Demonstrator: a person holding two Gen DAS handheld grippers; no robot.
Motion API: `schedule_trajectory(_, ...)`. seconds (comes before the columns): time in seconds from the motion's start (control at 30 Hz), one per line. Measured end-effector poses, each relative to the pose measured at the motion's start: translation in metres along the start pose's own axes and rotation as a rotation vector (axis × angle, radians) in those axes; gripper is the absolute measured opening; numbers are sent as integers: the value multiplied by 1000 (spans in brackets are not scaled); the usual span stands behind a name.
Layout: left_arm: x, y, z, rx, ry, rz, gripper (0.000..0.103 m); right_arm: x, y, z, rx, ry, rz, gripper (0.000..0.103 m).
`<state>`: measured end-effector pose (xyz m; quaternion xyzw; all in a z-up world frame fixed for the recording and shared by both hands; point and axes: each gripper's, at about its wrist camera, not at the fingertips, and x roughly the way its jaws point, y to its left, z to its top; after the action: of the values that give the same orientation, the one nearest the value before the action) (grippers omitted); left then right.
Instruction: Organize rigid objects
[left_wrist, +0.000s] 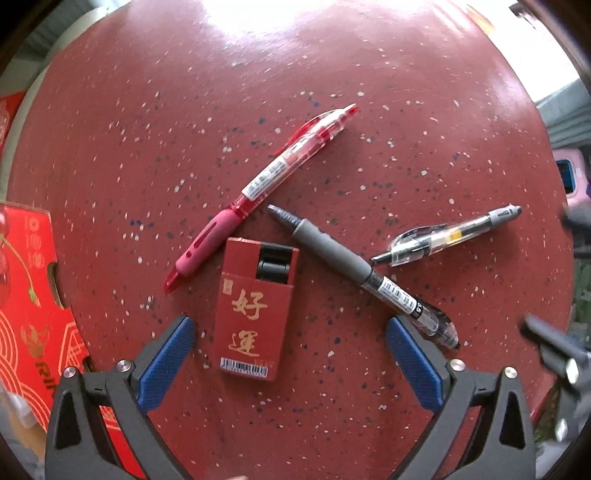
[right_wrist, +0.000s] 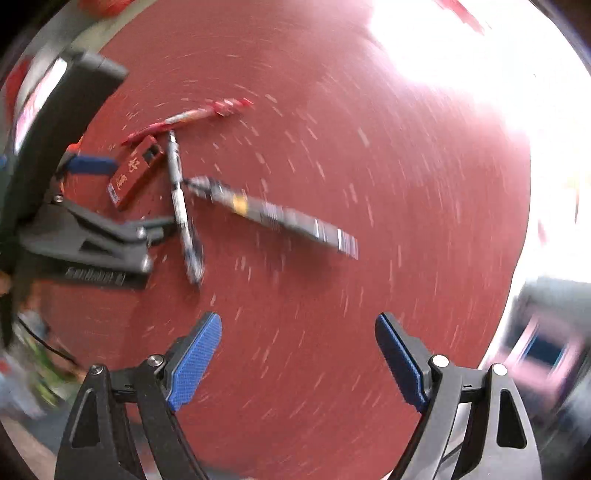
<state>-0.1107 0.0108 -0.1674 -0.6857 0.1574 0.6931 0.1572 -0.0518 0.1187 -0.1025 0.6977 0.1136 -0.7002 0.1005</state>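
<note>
On a red speckled round table (left_wrist: 258, 92) lie a red pen (left_wrist: 266, 184), a grey-grip black pen (left_wrist: 354, 269), a shorter clear black pen (left_wrist: 447, 236) and a small red box with gold characters (left_wrist: 255, 310). My left gripper (left_wrist: 290, 328) points down and is open. The red box lies between its blue pads, nearer the left one, and neither pad touches it. The right wrist view is blurred by motion. My right gripper (right_wrist: 298, 321) is open over bare table, below the black pen (right_wrist: 273, 212). The grey-grip pen (right_wrist: 183, 210) and the red box (right_wrist: 135, 171) show at the left.
A red printed carton (left_wrist: 29, 295) overlaps the table's left edge. A pink object with a blue screen (left_wrist: 569, 177) sits beyond the right rim, and is also seen as a pink object (right_wrist: 543, 350) low right. The far half of the table shines with glare.
</note>
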Motion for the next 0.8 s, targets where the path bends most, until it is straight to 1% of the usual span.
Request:
schedule_trajectory(0.07,2,-3,6,-2,-7,0,103,8,9,18,-147,-23,-41,86)
schedule_trajectory(0.13,0,-6,5,-2,-12,0,103,21,20,33,-280,-28,-67,86)
schedule_trajectory(0.23,-3,-5,0,0,-14,0,103,36,32,46,-417,-23,-68,86)
schedule_trajectory(0.27,-5,-4,-1,1,-9,-1,103,37,36,49,-453,-33,-43,85)
schedule_trajectory(0.3,-5,-4,1,0,0,-2,103,37,38,50,-486,-41,-36,85)
schedule_trajectory(0.33,-3,-4,-1,4,2,-2,103,37,40,51,-512,-41,-27,84)
schedule_trajectory(0.4,-2,-2,3,27,-14,-3,103,37,37,52,-508,-25,25,77)
schedule_trajectory(0.47,-3,-4,7,51,-15,-3,102,35,36,54,-481,-33,27,67)
schedule_trajectory(0.5,-4,-6,8,71,-18,-7,100,32,35,53,-455,-33,30,57)
schedule_trajectory(0.53,-7,-8,10,94,-23,-7,95,30,33,52,-424,-28,36,41)
schedule_trajectory(0.57,-9,-13,12,113,-29,-8,91,28,29,50,-390,-20,42,29)
schedule_trajectory(0.6,-12,-17,12,134,-32,-9,82,26,24,48,-363,-6,45,13)
schedule_trajectory(0.63,-16,-20,12,144,-37,-9,68,26,22,45,-332,13,49,11)
schedule_trajectory(0.67,-21,-22,13,144,-44,-11,57,26,19,39,-293,30,46,11)
schedule_trajectory(0.7,-25,-22,14,139,-48,-14,39,26,17,33,-268,37,47,11)
schedule_trajectory(0.73,-26,-21,15,123,-36,-24,38,25,15,25,-237,41,50,11)
schedule_trajectory(0.8,-27,-14,13,58,-15,-51,38,21,11,13,-165,47,54,11)
